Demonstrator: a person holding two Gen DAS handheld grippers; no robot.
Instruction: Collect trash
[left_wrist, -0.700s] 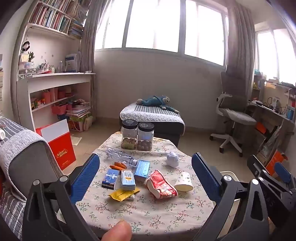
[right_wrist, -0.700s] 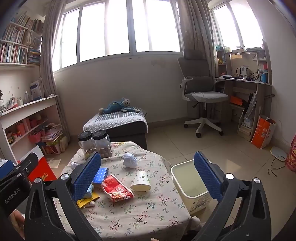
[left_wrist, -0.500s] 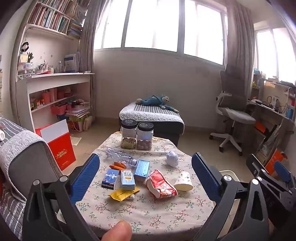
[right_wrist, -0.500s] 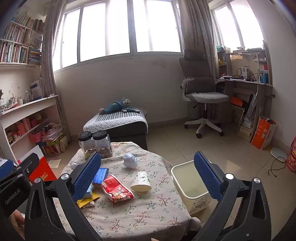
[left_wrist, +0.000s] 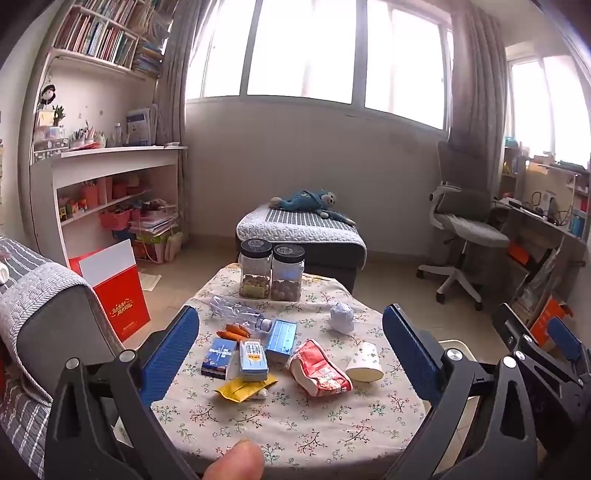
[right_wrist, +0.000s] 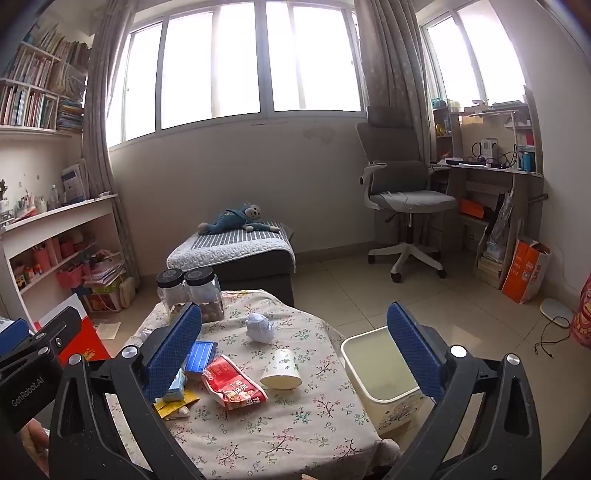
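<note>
A low table with a floral cloth (left_wrist: 295, 417) holds a red snack wrapper (left_wrist: 319, 371) (right_wrist: 233, 384), a tipped paper cup (left_wrist: 364, 363) (right_wrist: 281, 370), a crumpled white paper ball (left_wrist: 341, 318) (right_wrist: 260, 326), a yellow wrapper (left_wrist: 245, 387), an empty plastic bottle (left_wrist: 236, 315), small blue boxes (left_wrist: 281, 336) and orange bits (left_wrist: 232, 331). A cream trash bin (right_wrist: 384, 373) stands on the floor right of the table. My left gripper (left_wrist: 290, 354) and right gripper (right_wrist: 293, 350) are open and empty, held above the table's near side.
Two black-lidded jars (left_wrist: 271, 271) stand at the table's far edge. A grey sofa arm (left_wrist: 44, 306) is at left with a red box (left_wrist: 114, 291) behind it. A footstool with a blue plush (left_wrist: 303, 225), an office chair (right_wrist: 402, 199) and a desk (right_wrist: 491, 173) lie beyond.
</note>
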